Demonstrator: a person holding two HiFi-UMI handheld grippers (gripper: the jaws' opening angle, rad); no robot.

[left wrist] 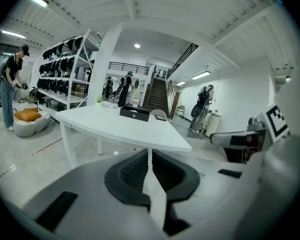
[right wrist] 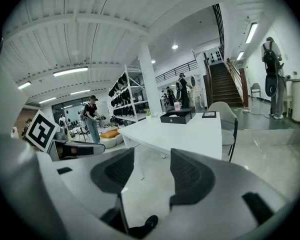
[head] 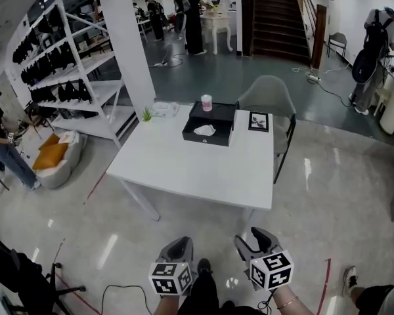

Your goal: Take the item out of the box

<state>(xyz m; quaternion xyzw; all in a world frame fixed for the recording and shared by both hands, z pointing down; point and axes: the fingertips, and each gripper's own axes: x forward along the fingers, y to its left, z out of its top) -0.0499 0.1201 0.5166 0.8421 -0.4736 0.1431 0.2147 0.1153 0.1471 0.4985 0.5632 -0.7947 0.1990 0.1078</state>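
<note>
A black open box [head: 210, 125] lies at the far side of the white table [head: 184, 166], with a white crumpled item [head: 205, 130] inside it. Both grippers are low in the head view, well short of the table's near edge. My left gripper [head: 177, 249] has its pads together with nothing between them. My right gripper [head: 259, 241] stands open and empty. In the left gripper view the gripper [left wrist: 150, 154] points at the table and the box [left wrist: 134, 113] is far off. The right gripper view shows that gripper [right wrist: 152, 155] with floor between its pads and the box [right wrist: 177, 117] far ahead.
A pink cup [head: 206, 102] stands behind the box, and a framed picture [head: 258, 121] lies to its right. A grey chair [head: 266, 97] is at the table's far right. A white pillar [head: 128, 38], shelving [head: 65, 64] and cushions [head: 56, 156] are left. A cable [head: 118, 291] runs over the floor.
</note>
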